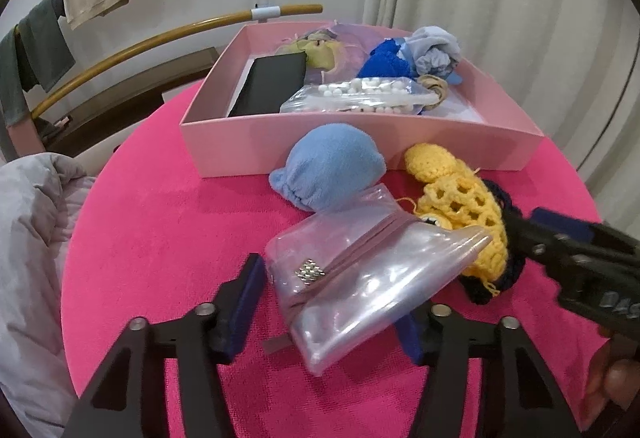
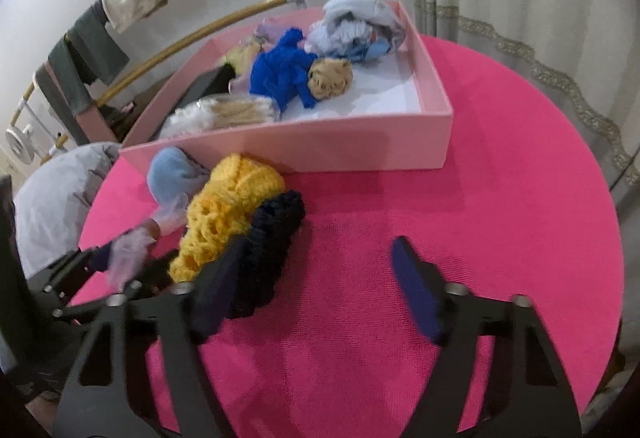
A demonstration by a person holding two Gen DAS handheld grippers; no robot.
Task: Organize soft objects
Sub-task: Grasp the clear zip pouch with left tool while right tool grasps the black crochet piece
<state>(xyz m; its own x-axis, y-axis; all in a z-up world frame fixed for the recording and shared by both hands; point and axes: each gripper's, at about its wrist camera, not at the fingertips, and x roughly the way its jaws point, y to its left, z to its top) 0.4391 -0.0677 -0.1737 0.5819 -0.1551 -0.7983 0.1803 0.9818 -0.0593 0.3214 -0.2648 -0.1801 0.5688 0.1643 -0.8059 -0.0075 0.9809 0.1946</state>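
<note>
Clear plastic zip bag (image 1: 360, 278) lies slantwise between the left tongs (image 1: 332, 302), whose fingers stand apart; right tongs (image 2: 316, 278), also apart, straddle the yellow-and-navy crochet piece (image 2: 240, 222) on the pink table (image 2: 440, 198).

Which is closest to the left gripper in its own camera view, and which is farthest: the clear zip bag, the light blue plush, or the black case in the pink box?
1. Clear zip bag: lying between the left gripper's fingers.
2. Light blue plush: farther on, on the pink cloth against the front of the pink box.
3. Black case: farthest, inside the box on its left side.
</note>
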